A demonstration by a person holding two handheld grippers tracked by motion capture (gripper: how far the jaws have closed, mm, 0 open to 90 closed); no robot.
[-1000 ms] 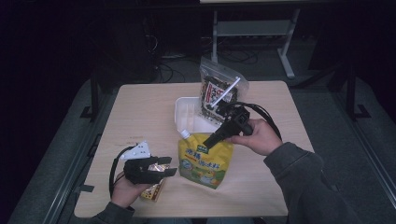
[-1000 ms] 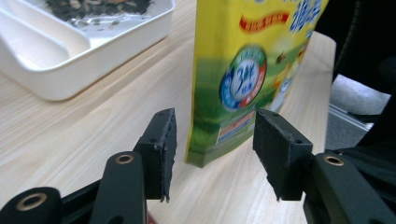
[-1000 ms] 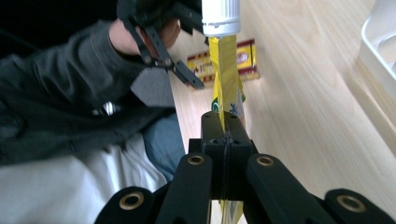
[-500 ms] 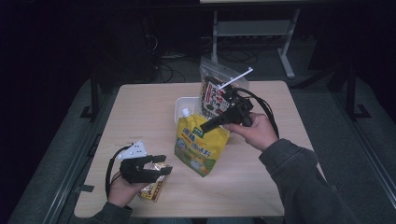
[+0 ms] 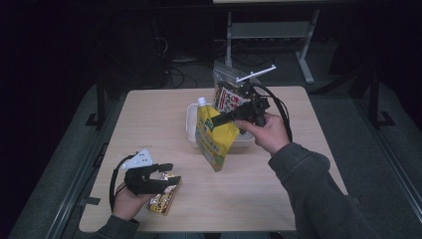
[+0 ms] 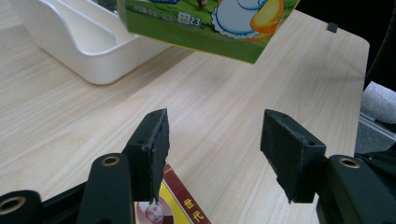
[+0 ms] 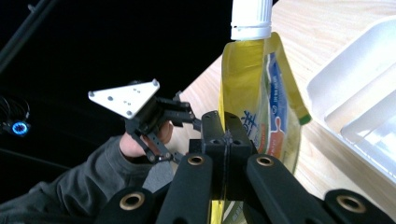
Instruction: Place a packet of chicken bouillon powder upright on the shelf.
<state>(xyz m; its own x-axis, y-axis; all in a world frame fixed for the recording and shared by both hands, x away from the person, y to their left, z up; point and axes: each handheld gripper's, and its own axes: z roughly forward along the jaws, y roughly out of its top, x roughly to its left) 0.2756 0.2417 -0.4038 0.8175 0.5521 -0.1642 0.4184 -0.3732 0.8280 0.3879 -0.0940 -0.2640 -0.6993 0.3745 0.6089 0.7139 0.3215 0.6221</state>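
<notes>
From the high view, the right gripper (image 5: 215, 121) holds a yellow pouch (image 5: 215, 139) up in the air. Its jaws are squeezed tight on the upper part of the pouch. The pouch hangs tilted over the front edge of the white bin (image 5: 191, 130), with its white cap at the top. Behind the bin stands a dark snack bag (image 5: 230, 95). The left gripper (image 5: 161, 175) is down at the near left corner of the table (image 5: 149, 119), well apart from the pouch. Its jaws have just been opening, and they sit over a small box (image 5: 166, 198) that lies flat on the table. I cannot tell from here if they touch it.

In the left gripper view, the two black jaws stand apart with only bare table between them. A corner of the small box (image 6: 175, 205) peeks out low by the left jaw. The bottom of the yellow pouch (image 6: 205, 25) floats above the table, and the white bin (image 6: 79, 42) sits behind it.

In the right gripper view, the jaws are pressed together on the yellow pouch (image 7: 254, 98), pinching its flat side. The cap (image 7: 251, 18) points up. The white bin (image 7: 359, 107) is to the right. The left gripper (image 7: 180, 116) and its hand (image 7: 140, 142) show farther off at the table's edge.
</notes>
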